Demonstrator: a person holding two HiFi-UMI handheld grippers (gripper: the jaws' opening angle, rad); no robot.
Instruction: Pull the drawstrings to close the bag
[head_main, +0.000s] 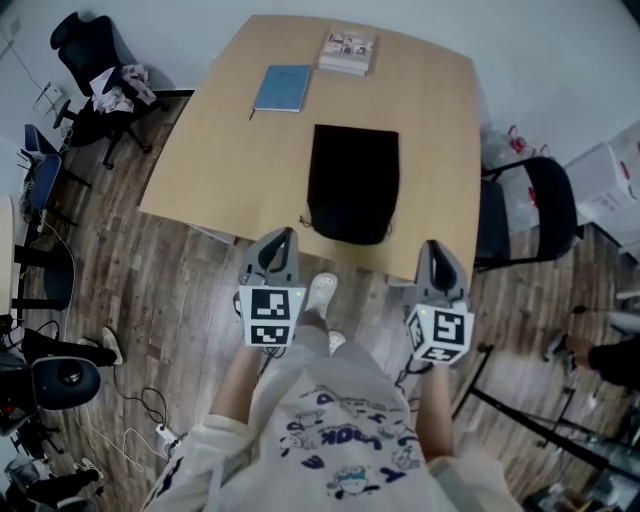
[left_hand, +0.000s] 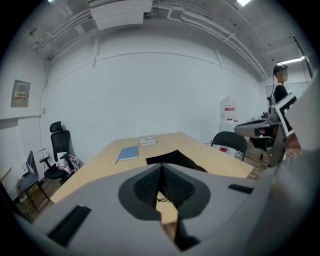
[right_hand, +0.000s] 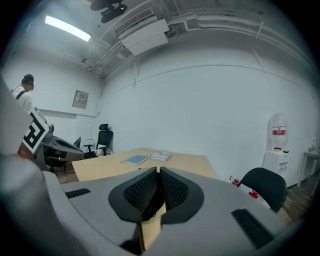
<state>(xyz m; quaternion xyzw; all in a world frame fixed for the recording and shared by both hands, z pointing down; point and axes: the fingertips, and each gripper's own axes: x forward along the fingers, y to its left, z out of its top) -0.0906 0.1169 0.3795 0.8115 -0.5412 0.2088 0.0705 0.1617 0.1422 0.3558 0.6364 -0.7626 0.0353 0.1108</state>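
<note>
A black drawstring bag (head_main: 352, 185) lies flat on the wooden table (head_main: 210, 160), its mouth toward the near edge. A thin cord (head_main: 305, 222) shows at its near-left corner. My left gripper (head_main: 287, 233) hovers just short of the table's near edge, left of the bag's mouth, shut and empty. My right gripper (head_main: 432, 246) hangs at the near edge to the bag's right, also shut with nothing in it. In the left gripper view the closed left gripper (left_hand: 161, 168) points at the bag (left_hand: 176, 158). The right gripper (right_hand: 157, 173) in its own view aims over the table.
A blue notebook (head_main: 283, 88) and a stack of books (head_main: 347, 50) lie at the table's far side. A black chair (head_main: 545, 205) stands right of the table, an office chair (head_main: 95, 80) at far left. Cables run across the floor (head_main: 150, 410). A person (left_hand: 280, 90) stands at the right.
</note>
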